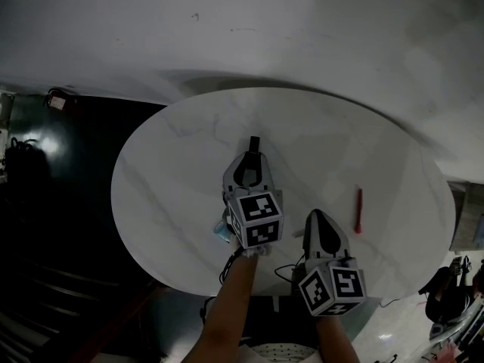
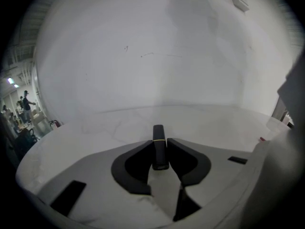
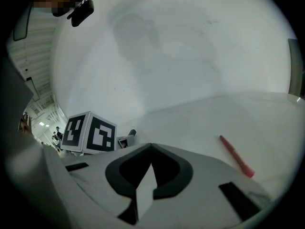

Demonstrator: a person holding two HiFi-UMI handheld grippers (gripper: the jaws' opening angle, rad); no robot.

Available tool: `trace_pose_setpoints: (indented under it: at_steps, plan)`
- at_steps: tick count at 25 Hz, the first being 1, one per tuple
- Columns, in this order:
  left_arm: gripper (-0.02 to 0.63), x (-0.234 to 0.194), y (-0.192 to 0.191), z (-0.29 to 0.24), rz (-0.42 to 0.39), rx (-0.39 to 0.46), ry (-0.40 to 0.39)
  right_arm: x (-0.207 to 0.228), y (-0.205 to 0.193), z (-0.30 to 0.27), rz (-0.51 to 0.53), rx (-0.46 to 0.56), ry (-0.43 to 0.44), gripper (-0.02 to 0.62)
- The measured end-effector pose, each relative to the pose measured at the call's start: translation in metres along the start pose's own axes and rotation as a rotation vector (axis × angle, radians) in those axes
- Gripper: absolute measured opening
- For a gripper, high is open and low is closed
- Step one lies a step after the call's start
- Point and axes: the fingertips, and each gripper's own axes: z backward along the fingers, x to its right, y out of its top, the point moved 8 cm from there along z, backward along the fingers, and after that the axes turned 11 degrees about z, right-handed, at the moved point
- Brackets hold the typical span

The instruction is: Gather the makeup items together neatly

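Two grippers hang over a white table point(image 1: 170, 172). The left gripper point(image 1: 252, 161) is clamped on a black tube point(image 2: 158, 142), which juts forward past the jaws, above the table's middle. The right gripper point(image 3: 151, 148) has its jaws together, with nothing between them. We see a red pencil point(image 1: 358, 210) lying flat on the table, just ahead and to the right of the right gripper and well apart from the tube. Its long axis runs away from us, roughly along that gripper's own line. We judge the right gripper the nearer, so the pick falls to it.
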Motion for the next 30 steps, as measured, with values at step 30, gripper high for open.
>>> trace_pose_setpoints:
  at_steps: [30]
  plan:
    - [0.132, -0.0008, -0.0030, -0.0058, 0.010, -0.015, 0.028, -0.0047, -0.0005, -0.0092, 0.000, -0.028, 0.001, 0.003]
